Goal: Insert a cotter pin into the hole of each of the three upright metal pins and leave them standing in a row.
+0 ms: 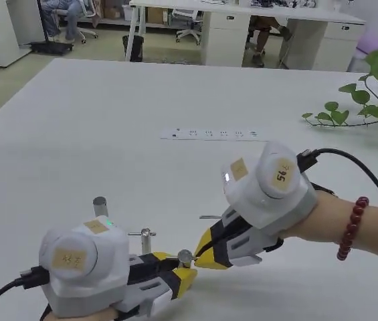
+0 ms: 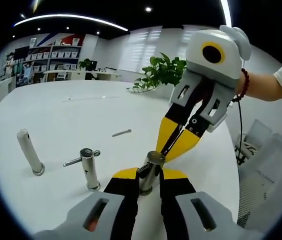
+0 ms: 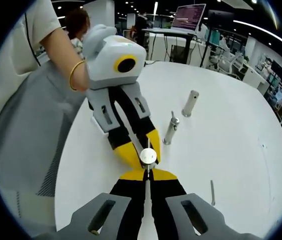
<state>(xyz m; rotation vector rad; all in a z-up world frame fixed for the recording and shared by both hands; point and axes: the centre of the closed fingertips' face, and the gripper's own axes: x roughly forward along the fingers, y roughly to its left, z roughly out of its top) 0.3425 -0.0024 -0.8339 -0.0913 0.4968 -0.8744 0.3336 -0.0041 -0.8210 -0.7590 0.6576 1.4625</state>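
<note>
- The nearest metal pin is held upright on the table, clamped between the closed jaws of the left gripper.
- A cotter pin is pinched by the right gripper at that pin's top.
- The middle pin is crossed by a second cotter pin.
- The far pin stands bare.
- A loose cotter pin lies beyond them.

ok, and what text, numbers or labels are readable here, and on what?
"564": handwritten, best reading, on the round tan sticker on top of the right tool.
Square sticker on the same tool: nothing legible.
Tan sticker on the left tool: handwriting, too blurred to read.
Monitor: lines of text, too small to read.
Power strip: no readable marking.
</note>
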